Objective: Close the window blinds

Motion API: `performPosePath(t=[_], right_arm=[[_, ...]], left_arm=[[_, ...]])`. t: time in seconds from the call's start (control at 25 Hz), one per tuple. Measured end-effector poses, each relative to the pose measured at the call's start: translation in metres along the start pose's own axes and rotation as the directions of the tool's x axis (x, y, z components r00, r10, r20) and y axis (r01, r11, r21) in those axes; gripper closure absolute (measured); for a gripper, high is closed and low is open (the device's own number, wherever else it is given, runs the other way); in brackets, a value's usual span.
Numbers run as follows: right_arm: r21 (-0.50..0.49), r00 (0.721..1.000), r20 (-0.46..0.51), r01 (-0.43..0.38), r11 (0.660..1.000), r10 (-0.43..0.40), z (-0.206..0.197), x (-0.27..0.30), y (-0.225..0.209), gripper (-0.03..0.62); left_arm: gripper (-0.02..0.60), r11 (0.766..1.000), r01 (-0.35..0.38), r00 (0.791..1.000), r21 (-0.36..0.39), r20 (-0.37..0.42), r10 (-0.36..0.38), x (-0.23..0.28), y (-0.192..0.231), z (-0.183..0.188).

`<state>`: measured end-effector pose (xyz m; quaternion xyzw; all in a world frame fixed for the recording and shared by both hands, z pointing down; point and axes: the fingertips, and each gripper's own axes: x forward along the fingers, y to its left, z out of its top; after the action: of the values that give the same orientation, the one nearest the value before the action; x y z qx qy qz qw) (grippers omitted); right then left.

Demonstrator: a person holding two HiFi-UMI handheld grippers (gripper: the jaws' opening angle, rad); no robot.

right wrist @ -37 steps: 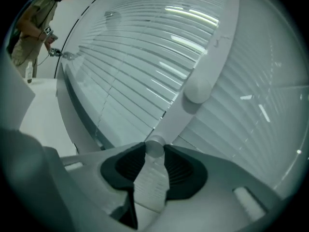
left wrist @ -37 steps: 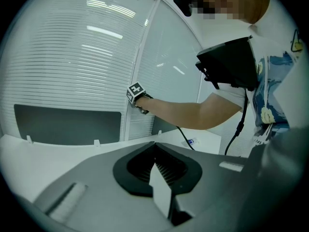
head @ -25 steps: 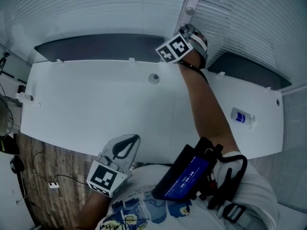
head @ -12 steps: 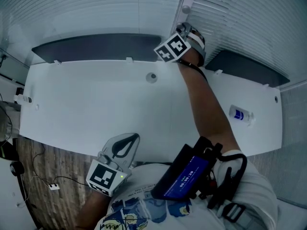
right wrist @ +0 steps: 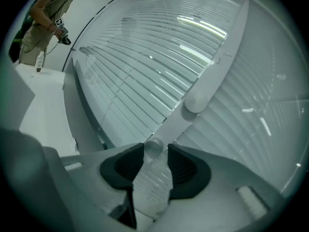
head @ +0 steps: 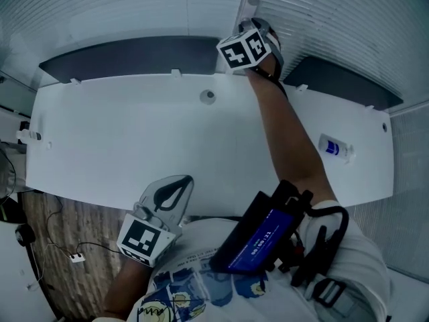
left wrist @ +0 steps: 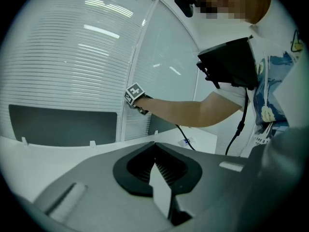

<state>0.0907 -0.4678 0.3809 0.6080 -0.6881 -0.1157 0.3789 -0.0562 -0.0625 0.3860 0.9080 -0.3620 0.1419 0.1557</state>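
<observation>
Right gripper: jaws opening, clear rod tip between pads, not clamped. Just beyond: white window post bearing round knob. Slatted blinds hang lowered on both sides of post. Left gripper: jaws closed together, nothing held, low over near edge of white table. Small bottle lies at table's right end.

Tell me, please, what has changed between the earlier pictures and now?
The right tongs have edged slightly farther toward the blinds and are opening around the small white knob between them, apparently releasing it. The left tongs stayed shut and empty by the body; the desk and bottle are unchanged.
</observation>
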Motion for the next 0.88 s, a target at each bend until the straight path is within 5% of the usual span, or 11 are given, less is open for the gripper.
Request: performPosePath(t=[0.68, 0.88], right_arm=[[0.143, 0.993, 0.119, -0.032, 0.989, 0.015, -0.004, -0.091, -0.015, 0.451], [0.203, 0.986, 0.16, -0.068, 0.977, 0.035, -0.017, -0.136, -0.009, 0.551]], left_arm=[[0.578, 0.996, 0.036, 0.998, 0.082, 0.043, -0.04, -0.014, -0.013, 0.004], [0.578, 0.987, 0.027, 0.997, 0.158, 0.064, -0.037, -0.024, -0.021, 0.008]])
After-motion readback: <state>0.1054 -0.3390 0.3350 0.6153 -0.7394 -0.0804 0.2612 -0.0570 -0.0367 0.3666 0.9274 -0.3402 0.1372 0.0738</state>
